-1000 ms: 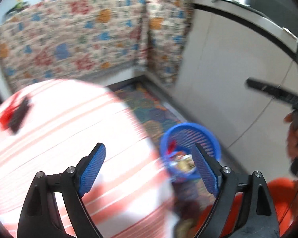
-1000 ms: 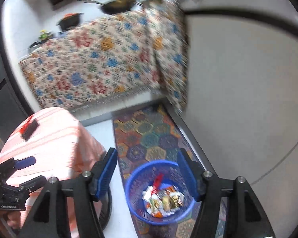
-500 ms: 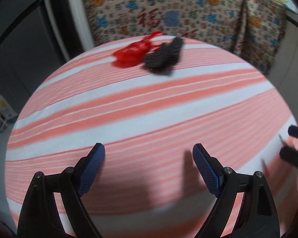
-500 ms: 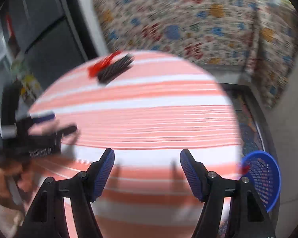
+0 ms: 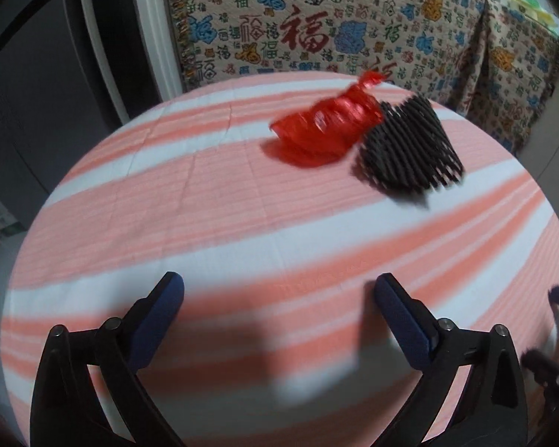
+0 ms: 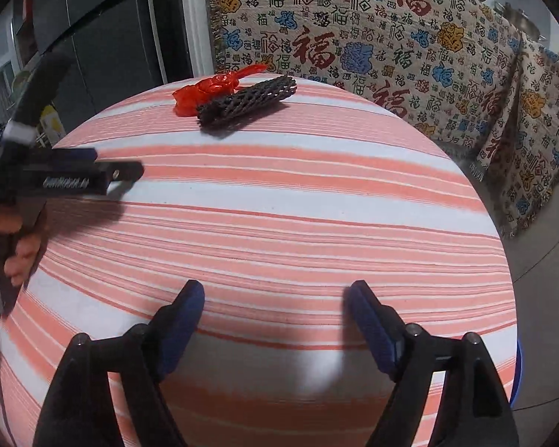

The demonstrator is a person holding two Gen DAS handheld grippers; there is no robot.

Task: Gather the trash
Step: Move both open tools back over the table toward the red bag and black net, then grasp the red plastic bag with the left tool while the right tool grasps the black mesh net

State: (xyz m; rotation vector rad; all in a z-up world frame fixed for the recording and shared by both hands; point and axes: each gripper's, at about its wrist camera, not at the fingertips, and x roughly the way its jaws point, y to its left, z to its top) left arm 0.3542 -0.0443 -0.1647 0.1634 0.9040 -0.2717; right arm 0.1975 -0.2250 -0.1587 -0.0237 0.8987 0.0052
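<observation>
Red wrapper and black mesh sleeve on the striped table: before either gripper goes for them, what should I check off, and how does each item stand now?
1. Left gripper open and empty: ok.
2. Right gripper open and empty: ok.
3. Red wrapper and black mesh sleeve in view on the striped table: ok.
4. The two pieces apart enough to pick one alone: not ok, they lie against each other.
5. Path across the cloth to them free of other things: ok.
6. Blue basket ready to receive trash: cannot tell, only a sliver of rim shows past the table edge.
</observation>
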